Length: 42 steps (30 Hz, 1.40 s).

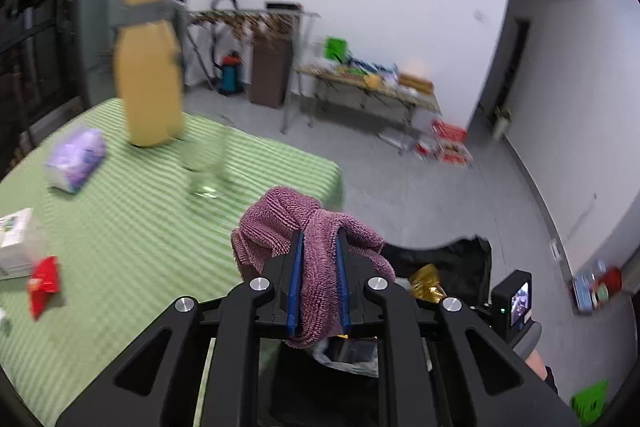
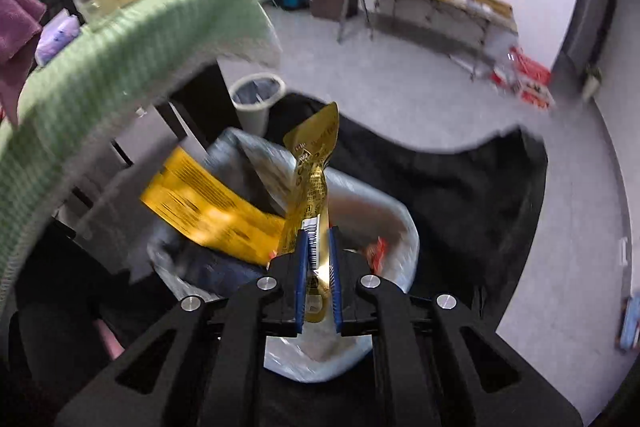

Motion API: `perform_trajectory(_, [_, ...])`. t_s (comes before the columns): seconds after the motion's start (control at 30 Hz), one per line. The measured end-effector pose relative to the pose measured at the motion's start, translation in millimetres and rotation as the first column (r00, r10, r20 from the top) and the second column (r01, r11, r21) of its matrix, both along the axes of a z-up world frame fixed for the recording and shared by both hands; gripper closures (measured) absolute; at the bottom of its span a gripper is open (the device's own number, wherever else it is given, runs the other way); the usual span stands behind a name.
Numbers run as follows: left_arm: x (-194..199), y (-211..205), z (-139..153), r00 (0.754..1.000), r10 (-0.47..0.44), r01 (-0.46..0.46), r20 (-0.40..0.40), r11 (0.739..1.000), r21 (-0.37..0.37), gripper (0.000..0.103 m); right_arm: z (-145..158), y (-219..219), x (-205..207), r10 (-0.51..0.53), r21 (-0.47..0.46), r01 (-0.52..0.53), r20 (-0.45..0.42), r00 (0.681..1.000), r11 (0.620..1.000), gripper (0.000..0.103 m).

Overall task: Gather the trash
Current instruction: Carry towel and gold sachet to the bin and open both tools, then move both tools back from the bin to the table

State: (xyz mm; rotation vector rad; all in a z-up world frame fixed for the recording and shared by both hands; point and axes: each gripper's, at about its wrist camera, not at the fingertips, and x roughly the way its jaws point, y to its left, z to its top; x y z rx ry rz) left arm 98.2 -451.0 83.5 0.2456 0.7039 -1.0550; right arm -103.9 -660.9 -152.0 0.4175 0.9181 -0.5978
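Hanging off green-striped table [image 1: 120, 227] corner: left gripper [image 1: 319, 239] clamped on pink cloth [image 1: 280, 223]. Lined trash bin [image 2: 400, 223] beside table edge, right gripper [image 2: 318, 237] over it pinching gold wrapper [image 2: 316, 155].

Free room and obstacles around the desk [image 1: 120, 235]. On its green cloth stand a yellow bottle [image 1: 150, 83], a clear glass [image 1: 206, 167], a tissue pack [image 1: 76, 159] and a red wrapper [image 1: 44, 283], with bare cloth between them. Beside the desk edge, the lined bin [image 2: 400, 227] mouth is partly filled by a yellow packet [image 2: 212, 211]; the grey floor [image 2: 400, 99] beyond lies open.
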Motion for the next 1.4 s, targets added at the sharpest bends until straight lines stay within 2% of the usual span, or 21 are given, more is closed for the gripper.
perform_trajectory(0.1, [-14, -31, -23, 0.999, -0.040, 0.041, -0.034, 0.999, 0.029, 0.090, -16, 4, 2, 0.027, 0.025, -0.027, -0.019, 0.999, 0.999, 0.093])
perform_trajectory(0.23, [-32, -63, -55, 0.991, -0.089, 0.096, -0.102, 0.993, 0.072, 0.090, -31, 7, 12, 0.058, 0.075, -0.051, -0.087, 0.995, 0.996, 0.092])
perform_trajectory(0.27, [-37, -70, -62, 0.989, -0.103, 0.113, -0.108, 0.990, 0.088, 0.090, -33, 7, 6, 0.060, 0.082, -0.054, -0.085, 0.995, 0.995, 0.087])
perform_trajectory(0.37, [-48, -87, -81, 0.981, -0.135, 0.152, -0.140, 0.982, 0.112, 0.090, -27, 3, -4, 0.022, 0.076, -0.018, -0.056, 0.998, 0.997, 0.051])
perform_trajectory(0.4, [-49, -91, -85, 0.979, -0.141, 0.159, -0.146, 0.981, 0.115, 0.090, -22, 0, -10, -0.001, 0.074, 0.003, -0.034, 0.999, 0.997, 0.049])
perform_trajectory(0.57, [-60, -117, -107, 0.969, -0.183, 0.209, -0.167, 0.965, 0.157, 0.090, -10, -20, -37, -0.111, 0.087, 0.108, 0.039, 0.993, 0.990, 0.049])
perform_trajectory(0.73, [-76, -142, -125, 0.972, -0.206, 0.227, -0.117, 0.950, 0.213, 0.086, -6, -28, -57, -0.208, 0.105, 0.199, 0.082, 0.975, 0.974, 0.049])
perform_trajectory(0.8, [-77, -149, -133, 0.975, -0.196, 0.216, -0.105, 0.948, 0.232, 0.068, -4, -31, -59, -0.215, 0.112, 0.204, 0.101, 0.971, 0.973, 0.049])
perform_trajectory(0.83, [-75, -151, -137, 0.979, -0.179, 0.197, -0.094, 0.952, 0.234, 0.047, -4, -32, -60, -0.218, 0.119, 0.206, 0.106, 0.970, 0.971, 0.049])
perform_trajectory(0.87, [-74, -151, -139, 0.981, -0.169, 0.186, -0.090, 0.954, 0.234, 0.041, -4, -33, -60, -0.223, 0.124, 0.210, 0.105, 0.969, 0.970, 0.049])
perform_trajectory(1.1, [-72, -154, -157, 0.982, -0.159, 0.182, -0.103, 0.944, 0.274, 0.041, -8, -39, -62, -0.227, 0.172, 0.206, 0.111, 0.968, 0.963, 0.049])
perform_trajectory(1.4, [-71, -148, -154, 0.983, -0.143, 0.170, -0.119, 0.950, 0.263, 0.041, -6, -34, -57, -0.210, 0.144, 0.196, 0.089, 0.974, 0.970, 0.049])
